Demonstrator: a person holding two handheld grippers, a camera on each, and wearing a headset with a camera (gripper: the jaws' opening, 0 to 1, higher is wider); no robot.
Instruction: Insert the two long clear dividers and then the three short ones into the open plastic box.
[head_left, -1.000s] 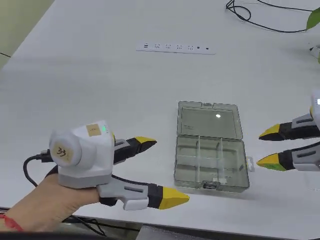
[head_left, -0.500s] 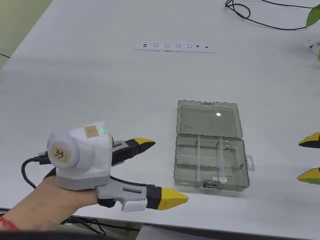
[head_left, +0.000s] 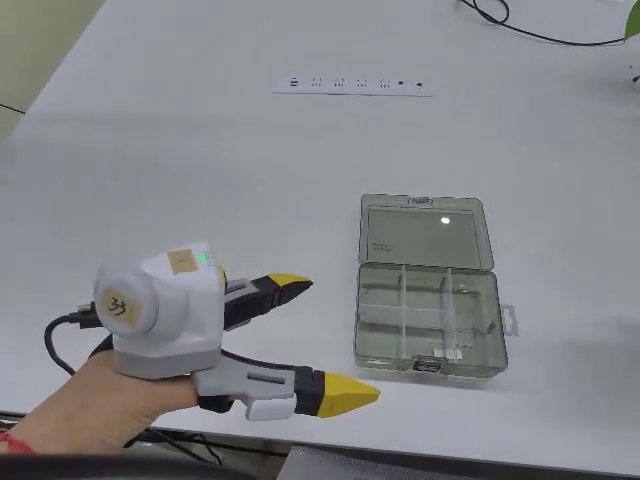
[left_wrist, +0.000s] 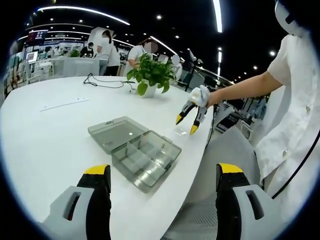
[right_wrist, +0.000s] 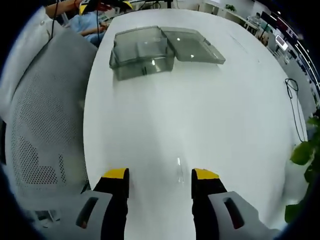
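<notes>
Near the edge of the table (right_wrist: 150, 115), well apart from the open plastic box (right_wrist: 142, 55), a clear divider (right_wrist: 178, 169) lies flat just ahead of the right gripper (right_wrist: 160, 181), spread and empty like the left gripper (head_left: 335, 340); a shallow pinch could skid it away.

Plastic box (head_left: 428, 290): one.
Claw: two, the left claw (head_left: 342, 340) and the right claw (left_wrist: 184, 127), with two jaws each.
Loose clear divider (right_wrist: 178, 169): one, lying on the worktop (head_left: 180, 170).
Dividers inside the box: too faint to count.
Power strip (head_left: 353, 85): one.
Black cable (head_left: 540, 38): one.
Potted plant (left_wrist: 150, 75): one.
Mesh chair (right_wrist: 40, 125): one.
Worktop: one.
</notes>
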